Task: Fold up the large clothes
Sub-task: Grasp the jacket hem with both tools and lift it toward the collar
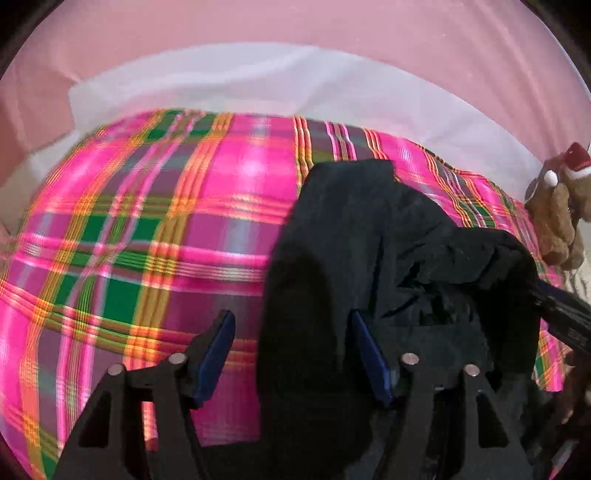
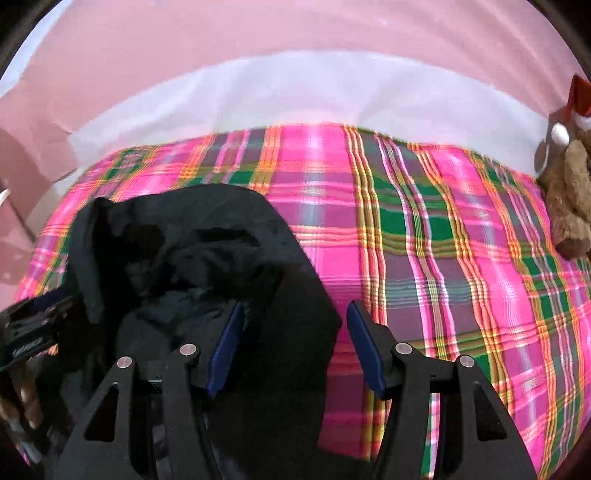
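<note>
You are working over a bed covered with a bright pink, green and orange plaid sheet [image 1: 147, 236], and the black fabric garment [image 1: 354, 236] is lying bunched up on it, between your two hands.

In the left wrist view, your left gripper [image 1: 293, 350] is standing with its blue-padded fingers [image 1: 221, 354] apart. A fold of the black garment is filling the space between them and lying against the right-hand pad, while plaid is showing in the gap beside the left-hand pad, so the pads are not pressing the cloth from both sides. The rest of the garment is heaping up to the right, where the black frame of your other gripper is poking in at the edge.

In the right wrist view, your right gripper [image 2: 293, 347] is also standing apart. The garment's edge is draping over the left-hand finger and partway into the gap, and the right-hand finger [image 2: 365, 350] is sitting clear of it over bare plaid.

Beyond the plaid sheet, a white cloth [image 2: 295, 99] is lying along the bed's far side below a pink wall [image 2: 295, 33]. A brown plush toy with a red and white hat [image 2: 569, 184] is sitting at the right edge of the bed, well apart from the garment.
</note>
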